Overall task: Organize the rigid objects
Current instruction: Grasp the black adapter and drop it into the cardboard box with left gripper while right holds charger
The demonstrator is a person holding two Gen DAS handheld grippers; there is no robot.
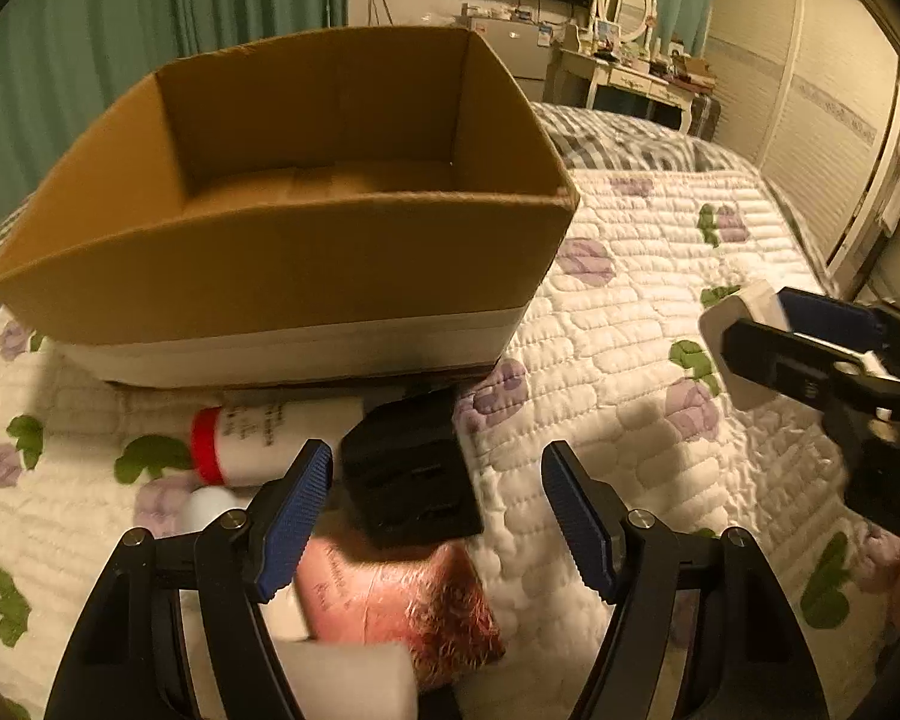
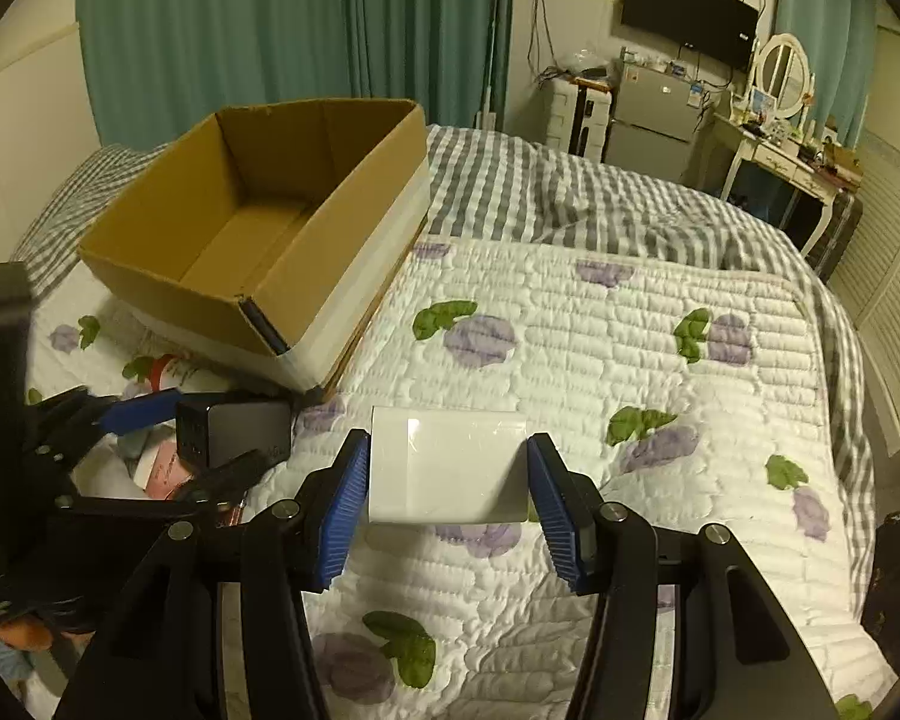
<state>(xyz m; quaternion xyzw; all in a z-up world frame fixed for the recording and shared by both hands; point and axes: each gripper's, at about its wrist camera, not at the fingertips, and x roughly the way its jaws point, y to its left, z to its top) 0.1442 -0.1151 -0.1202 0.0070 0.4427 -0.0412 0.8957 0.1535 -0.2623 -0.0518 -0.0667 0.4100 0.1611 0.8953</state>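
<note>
The right gripper point(image 2: 448, 501) pinches a white box point(image 2: 448, 465) above the quilt point(image 2: 630, 360); the left gripper point(image 1: 437, 510), spread, hovers over a black box point(image 1: 411, 474) beside the cardboard box point(image 1: 282, 282).

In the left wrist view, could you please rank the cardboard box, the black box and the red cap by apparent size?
1. Cardboard box
2. Black box, though nearer the camera
3. Red cap

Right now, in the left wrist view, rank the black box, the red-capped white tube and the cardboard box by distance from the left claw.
1. Black rectangular box, between the open left claw fingers.
2. Red-capped white tube, just beyond, to the left.
3. Open brown cardboard box, farthest, behind both.
</note>
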